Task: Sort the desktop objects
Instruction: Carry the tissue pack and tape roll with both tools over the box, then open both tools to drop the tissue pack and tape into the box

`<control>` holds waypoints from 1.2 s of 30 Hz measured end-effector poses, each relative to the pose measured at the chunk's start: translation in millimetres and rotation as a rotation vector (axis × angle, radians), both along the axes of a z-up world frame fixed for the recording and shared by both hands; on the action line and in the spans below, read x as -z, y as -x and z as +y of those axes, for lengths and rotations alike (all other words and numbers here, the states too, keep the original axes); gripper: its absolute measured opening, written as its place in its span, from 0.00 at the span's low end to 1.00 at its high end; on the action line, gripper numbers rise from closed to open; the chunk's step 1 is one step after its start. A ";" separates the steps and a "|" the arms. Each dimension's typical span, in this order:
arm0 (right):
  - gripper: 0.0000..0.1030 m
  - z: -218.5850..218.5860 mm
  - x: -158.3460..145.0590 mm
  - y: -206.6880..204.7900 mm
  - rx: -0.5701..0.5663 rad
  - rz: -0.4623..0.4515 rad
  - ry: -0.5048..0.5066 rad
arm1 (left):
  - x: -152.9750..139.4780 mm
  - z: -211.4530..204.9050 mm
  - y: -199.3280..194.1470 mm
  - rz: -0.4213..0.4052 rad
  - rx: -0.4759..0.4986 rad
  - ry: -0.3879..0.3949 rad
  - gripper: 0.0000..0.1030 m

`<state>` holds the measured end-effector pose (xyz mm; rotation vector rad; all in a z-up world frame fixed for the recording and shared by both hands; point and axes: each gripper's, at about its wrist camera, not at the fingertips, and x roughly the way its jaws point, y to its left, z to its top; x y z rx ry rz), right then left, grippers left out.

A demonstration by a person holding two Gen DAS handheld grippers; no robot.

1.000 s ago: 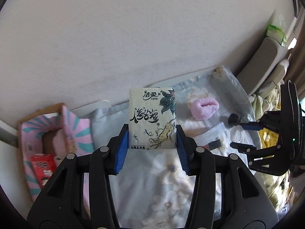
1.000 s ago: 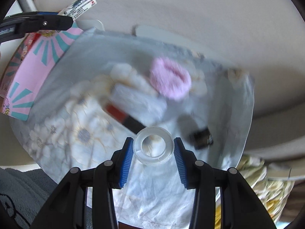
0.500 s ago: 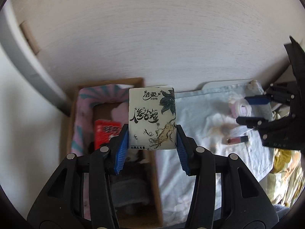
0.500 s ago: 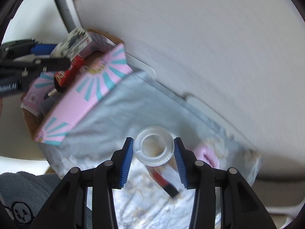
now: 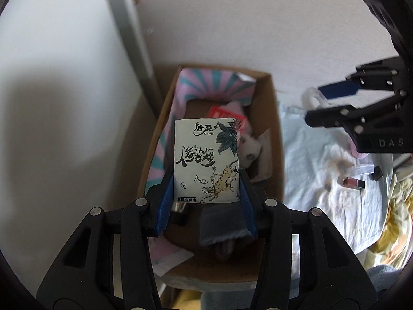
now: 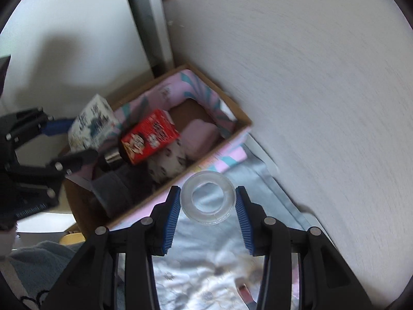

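Both grippers are clamped: left (image 5: 206, 188) on a tissue pack (image 5: 206, 160) over the box (image 5: 276, 139), right (image 6: 207, 201) on a tape ring (image 6: 207, 197) beside its rim.

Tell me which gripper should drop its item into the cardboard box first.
Left. The left gripper holds the tissue pack right above the cardboard box. The right gripper, holding the clear tape roll, probably sits beside the box, above the floral cloth.

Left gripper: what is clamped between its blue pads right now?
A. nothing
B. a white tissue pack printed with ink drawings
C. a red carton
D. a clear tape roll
B. The left gripper pinches the tissue pack above the cardboard box; the clear ring sits in the right gripper.
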<state>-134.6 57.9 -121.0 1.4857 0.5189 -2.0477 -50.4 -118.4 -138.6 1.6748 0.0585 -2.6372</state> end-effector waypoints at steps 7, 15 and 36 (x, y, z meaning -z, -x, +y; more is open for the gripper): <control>0.38 -59.3 15.2 10.9 -0.165 -0.045 -0.056 | 19.0 0.7 -8.8 -0.059 0.003 -0.021 0.42; 0.38 -83.4 31.4 18.4 -0.244 -0.065 -0.089 | 25.8 -0.6 -9.2 -0.090 -0.010 -0.005 0.42; 0.38 -84.9 61.8 32.1 -0.257 -0.121 -0.101 | 35.2 0.3 -4.2 -0.106 -0.035 0.000 0.42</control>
